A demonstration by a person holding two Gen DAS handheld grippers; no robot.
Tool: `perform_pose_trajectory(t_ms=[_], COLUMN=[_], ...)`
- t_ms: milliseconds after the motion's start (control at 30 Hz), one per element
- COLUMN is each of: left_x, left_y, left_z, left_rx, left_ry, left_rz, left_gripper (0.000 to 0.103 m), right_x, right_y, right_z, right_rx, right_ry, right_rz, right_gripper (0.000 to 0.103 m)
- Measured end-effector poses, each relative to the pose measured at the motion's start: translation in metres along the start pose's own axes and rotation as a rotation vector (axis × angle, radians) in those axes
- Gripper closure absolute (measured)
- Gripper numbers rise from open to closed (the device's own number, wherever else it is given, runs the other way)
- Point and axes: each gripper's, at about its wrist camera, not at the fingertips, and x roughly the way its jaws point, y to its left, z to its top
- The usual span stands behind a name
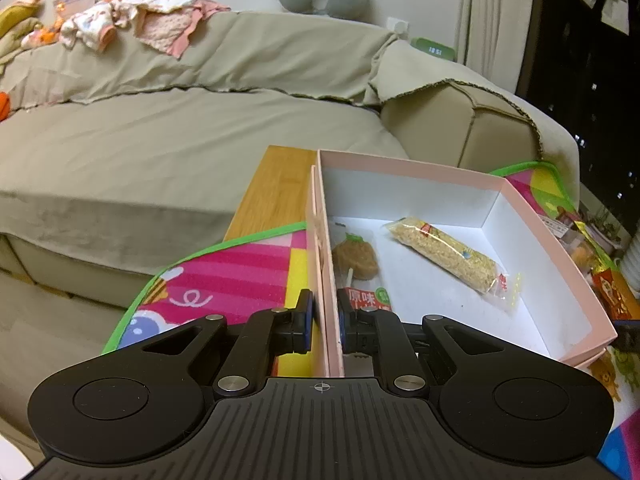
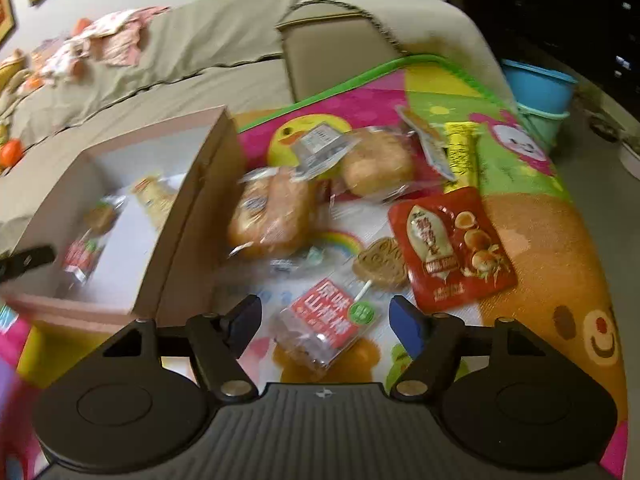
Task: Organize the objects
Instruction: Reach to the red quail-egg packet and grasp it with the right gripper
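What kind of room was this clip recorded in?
Most likely a home living room: a sofa under a beige cover, baby clothes piled on its backrest, and a colourful children's play mat.

The left gripper, a black two-finger tool with blue pads, is clamped on the near side wall of the pale pink cardboard box, one finger outside the wall and one inside. The right gripper, of the same black build, stands to the right of that box with its jaws apart and nothing between the pads.
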Motion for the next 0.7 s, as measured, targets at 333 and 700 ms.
perform_pose_trajectory(t_ms=[333, 700], left_x=[0.0, 0.0], left_y=[0.0, 0.0], left_z=[0.001, 0.001], left_rx=[0.002, 0.005], left_ry=[0.0, 0.0], left_rz=[-0.003, -0.002], left_gripper=[0.089, 0.089], right_x=[-0.017, 0.007], right_y=[-0.017, -0.073], right_z=[-0.005, 0.022], right_rx=[0.08, -0.054], right_ry=[-0.065, -0.108], right_rz=[0.05, -0.134], right_gripper=[0.031, 0.01])
